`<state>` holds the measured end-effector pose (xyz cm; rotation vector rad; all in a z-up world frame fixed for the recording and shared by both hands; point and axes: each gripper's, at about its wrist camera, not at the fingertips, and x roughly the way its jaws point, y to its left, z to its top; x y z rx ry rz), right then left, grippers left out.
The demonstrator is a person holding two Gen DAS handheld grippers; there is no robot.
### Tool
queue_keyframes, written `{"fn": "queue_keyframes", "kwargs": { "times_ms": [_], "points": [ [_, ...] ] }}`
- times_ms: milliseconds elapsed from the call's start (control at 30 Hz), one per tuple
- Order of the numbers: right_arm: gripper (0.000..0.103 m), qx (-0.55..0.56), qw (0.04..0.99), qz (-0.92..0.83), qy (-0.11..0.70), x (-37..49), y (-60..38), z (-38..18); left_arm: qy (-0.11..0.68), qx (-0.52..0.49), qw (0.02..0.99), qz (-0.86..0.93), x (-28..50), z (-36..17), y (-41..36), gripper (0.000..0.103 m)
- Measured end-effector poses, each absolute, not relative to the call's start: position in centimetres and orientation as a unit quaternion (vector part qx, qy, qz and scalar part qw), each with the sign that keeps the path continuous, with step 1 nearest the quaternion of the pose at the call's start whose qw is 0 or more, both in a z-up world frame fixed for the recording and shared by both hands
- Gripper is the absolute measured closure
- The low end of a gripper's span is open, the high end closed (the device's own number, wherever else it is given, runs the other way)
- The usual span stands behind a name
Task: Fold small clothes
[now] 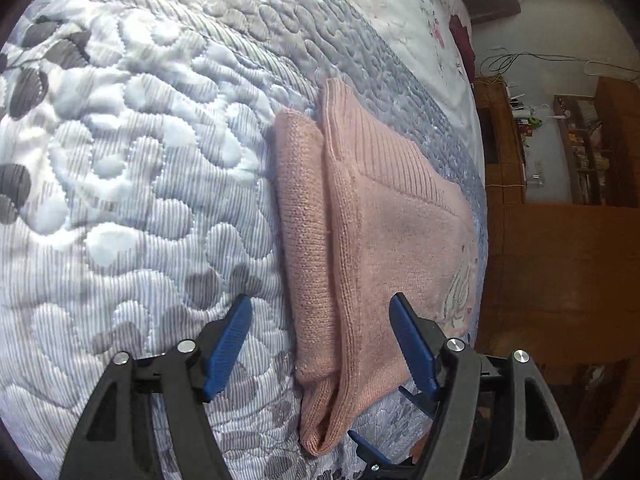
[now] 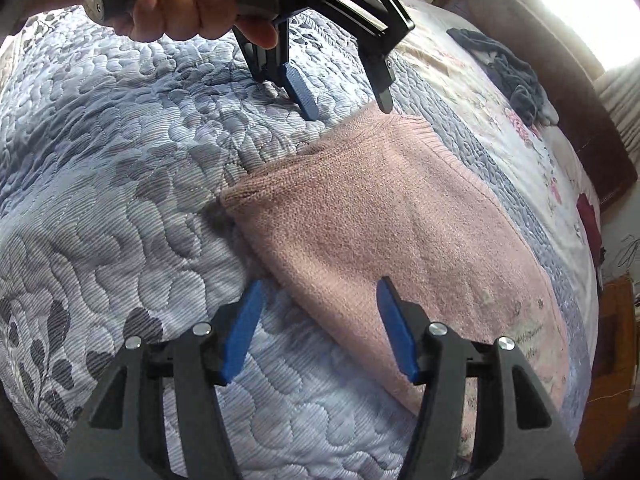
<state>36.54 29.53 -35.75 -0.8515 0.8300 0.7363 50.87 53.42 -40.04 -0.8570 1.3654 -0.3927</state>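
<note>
With both hand-held grippers spread, left (image 1: 320,332) and right (image 2: 318,312), over the sweater (image 1: 384,240) at frame centre, a shallow pinch could catch one layer and undo the fold.

- My left gripper (image 1: 320,306) has its two blue-padded fingers spread wide apart, with nothing between them.
- From the right wrist camera I see that same left gripper (image 2: 346,94) reaching in from the top of the frame, fingers angled downward and apart; one blue pad (image 2: 302,92) faces the camera.
- A hand (image 2: 188,12) wraps the left gripper's grey handle, fingers curled around it, thumb side toward the fingers.
- My right gripper (image 2: 318,286) also stands wide open, its blue fingers (image 2: 242,330) splayed and pointing forward, clamping nothing.
- The two grippers face each other, well apart.
</note>
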Motion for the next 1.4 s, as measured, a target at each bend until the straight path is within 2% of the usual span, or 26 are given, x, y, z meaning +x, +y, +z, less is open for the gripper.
{"fn": "queue_keyframes", "kwargs": {
  "times_ms": [233,600,900,1033,1167,1233,1400],
  "points": [
    [0.046,-0.392,0.767,0.333,0.384,38.4,31.2,-37.9,0.600,-0.384,0.671,-0.206,54.3,-41.3,52.8,0.031],
    [0.046,-0.378,0.782,0.324,0.376,40.4,32.5,-38.1,0.609,-0.364,0.667,-0.229,56.8,-41.9,50.7,0.031],
    [0.056,-0.366,0.803,0.298,0.364,42.0,33.9,-37.9,0.610,-0.366,0.665,-0.228,58.0,-41.7,51.0,0.034],
    [0.064,-0.363,0.809,0.292,0.358,41.6,34.1,-37.9,0.616,-0.353,0.669,-0.219,57.8,-41.9,50.9,0.048],
    [0.077,-0.353,0.814,0.290,0.359,41.6,33.8,-37.9,0.619,-0.365,0.664,-0.205,57.6,-42.4,51.9,0.069],
    [0.084,-0.342,0.817,0.289,0.362,41.8,33.7,-37.6,0.618,-0.366,0.665,-0.204,57.6,-42.3,52.0,0.076],
    [0.087,-0.323,0.825,0.288,0.363,41.9,33.2,-36.8,0.624,-0.345,0.675,-0.190,57.6,-40.8,51.4,0.080]
  ]
}}
